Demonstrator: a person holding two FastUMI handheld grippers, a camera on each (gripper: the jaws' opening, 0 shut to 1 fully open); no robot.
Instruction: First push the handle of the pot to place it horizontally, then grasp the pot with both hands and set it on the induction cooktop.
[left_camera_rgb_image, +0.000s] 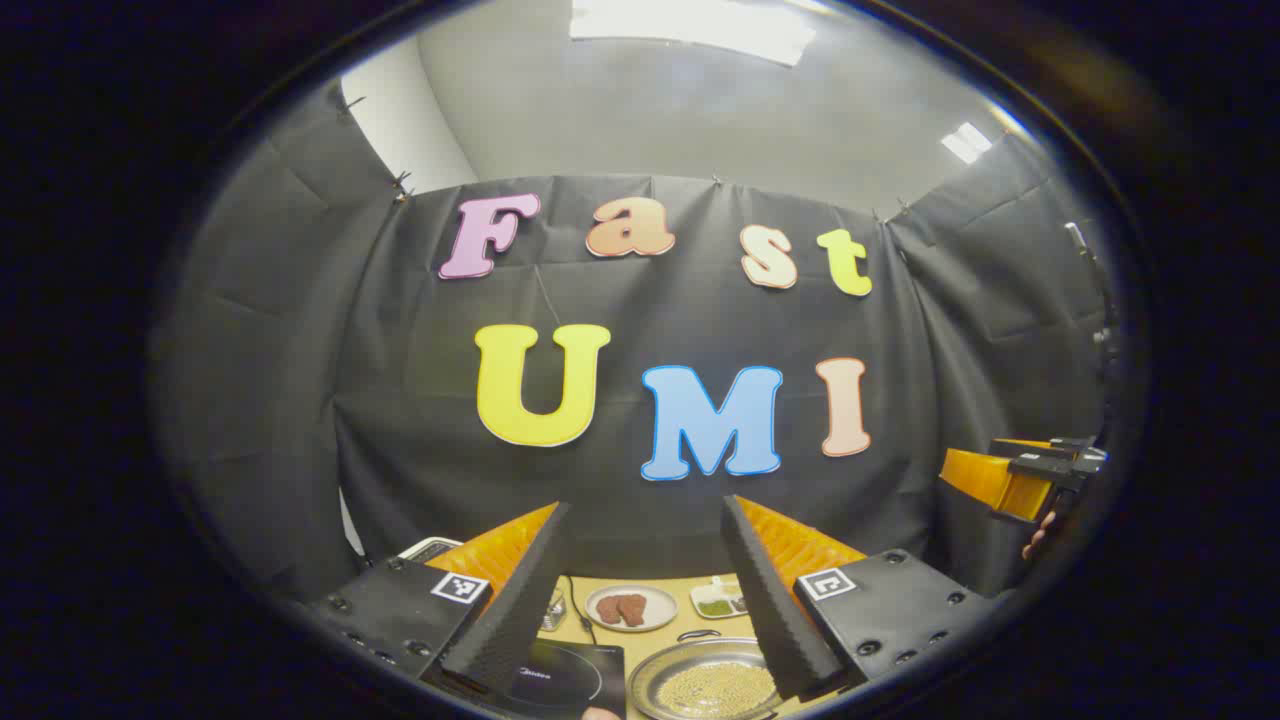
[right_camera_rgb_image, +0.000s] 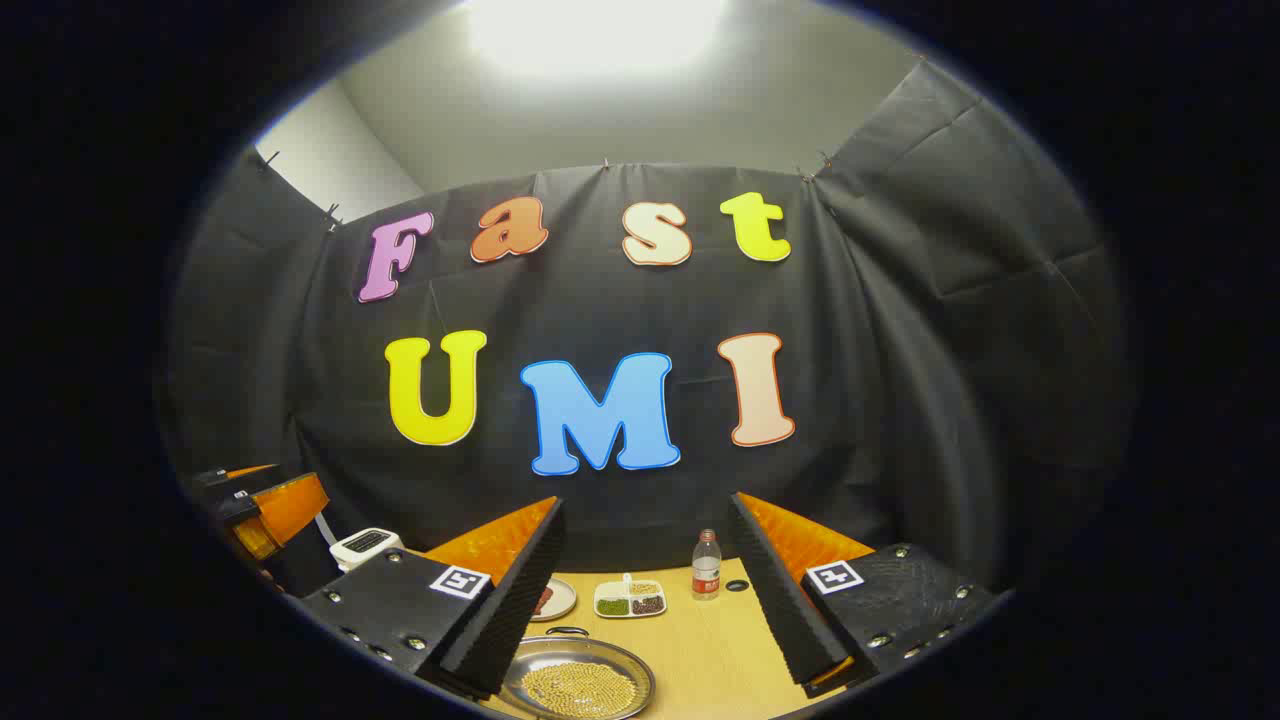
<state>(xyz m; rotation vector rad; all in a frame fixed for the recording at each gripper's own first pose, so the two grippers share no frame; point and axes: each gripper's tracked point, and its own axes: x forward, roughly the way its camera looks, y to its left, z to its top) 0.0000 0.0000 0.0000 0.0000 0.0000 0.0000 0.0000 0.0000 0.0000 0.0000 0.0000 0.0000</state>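
A shallow metal pot holding yellowish grains sits low in the left gripper view, with a small dark loop handle on its far rim. Directly left of it lies the black induction cooktop. My left gripper hangs open above both, nothing between its fingers. In the right gripper view the pot and its handle lie at the lower left, below my open right gripper. The right gripper also appears far right, the left gripper far left.
On the wooden table behind the pot stand a plate of brown food, a white divided dish, a small bottle and a white toaster. Black cloth walls close the booth.
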